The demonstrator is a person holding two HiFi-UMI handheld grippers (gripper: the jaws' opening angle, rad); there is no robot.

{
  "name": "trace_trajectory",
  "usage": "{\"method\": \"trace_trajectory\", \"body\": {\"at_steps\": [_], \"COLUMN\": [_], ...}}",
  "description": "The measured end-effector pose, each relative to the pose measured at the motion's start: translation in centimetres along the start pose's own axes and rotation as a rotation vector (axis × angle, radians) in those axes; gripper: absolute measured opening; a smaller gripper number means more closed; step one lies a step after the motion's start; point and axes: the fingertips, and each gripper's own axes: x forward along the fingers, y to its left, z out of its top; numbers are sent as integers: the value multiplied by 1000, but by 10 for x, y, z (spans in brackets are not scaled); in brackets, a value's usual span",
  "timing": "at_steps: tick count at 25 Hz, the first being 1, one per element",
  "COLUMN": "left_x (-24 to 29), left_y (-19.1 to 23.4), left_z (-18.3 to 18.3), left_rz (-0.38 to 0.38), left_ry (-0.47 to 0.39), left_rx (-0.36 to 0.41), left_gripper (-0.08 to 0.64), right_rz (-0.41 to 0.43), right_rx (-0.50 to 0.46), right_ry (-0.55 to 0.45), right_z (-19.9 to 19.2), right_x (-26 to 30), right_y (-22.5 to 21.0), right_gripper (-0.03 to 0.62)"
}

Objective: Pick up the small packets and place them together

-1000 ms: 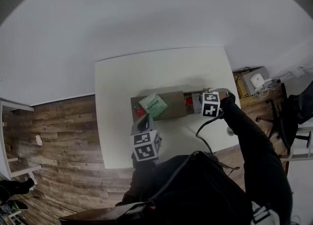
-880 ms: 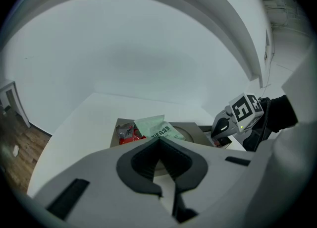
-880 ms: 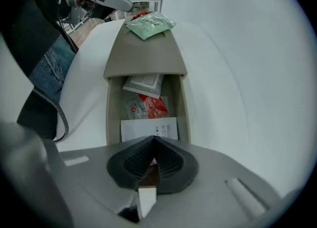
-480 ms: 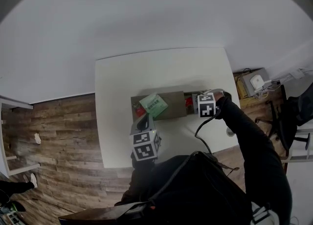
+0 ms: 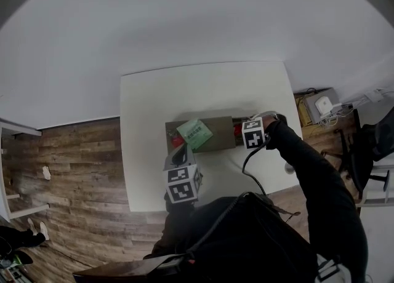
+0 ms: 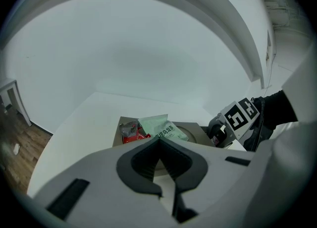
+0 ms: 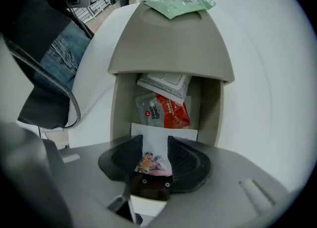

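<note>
A tan cardboard tray [image 5: 219, 135] lies on the white table [image 5: 203, 91]. A green packet [image 5: 194, 132] rests on its raised middle [image 7: 168, 43], and a red packet [image 5: 177, 141] sits at its left end. My right gripper [image 5: 251, 130] points straight down over the tray's right compartment. Its jaws [image 7: 155, 145] have just been opening and stand open, with a white picture packet [image 7: 163, 133] lying loose between them. Beyond it lie a red-and-silver packet [image 7: 166, 111] and a white packet [image 7: 163, 84]. My left gripper [image 6: 158, 140] hovers shut and empty before the tray's left end.
The table's near edge runs just behind my left gripper [image 5: 181, 152]. A chair [image 5: 369, 146] and a small stand with a white device and cables [image 5: 323, 102] are off the table's right side. Wooden floor [image 5: 74, 171] lies to the left.
In the head view my right gripper has shifted slightly left, further over the tray's right end. The left gripper and the green packet have not moved.
</note>
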Motion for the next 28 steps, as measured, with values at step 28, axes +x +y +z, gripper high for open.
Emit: {"method": "trace_trajectory", "body": {"at_steps": [28], "left_x": [8], "left_y": [-2], "left_z": [4], "left_rz": [-12], "left_ry": [1], "left_rx": [8], "left_gripper": [-2], "right_rz": [-242], "right_rx": [210], "right_ry": [-315], "right_z": [-9], "right_x": [-75], "right_y": [-25], "right_gripper": [9]}}
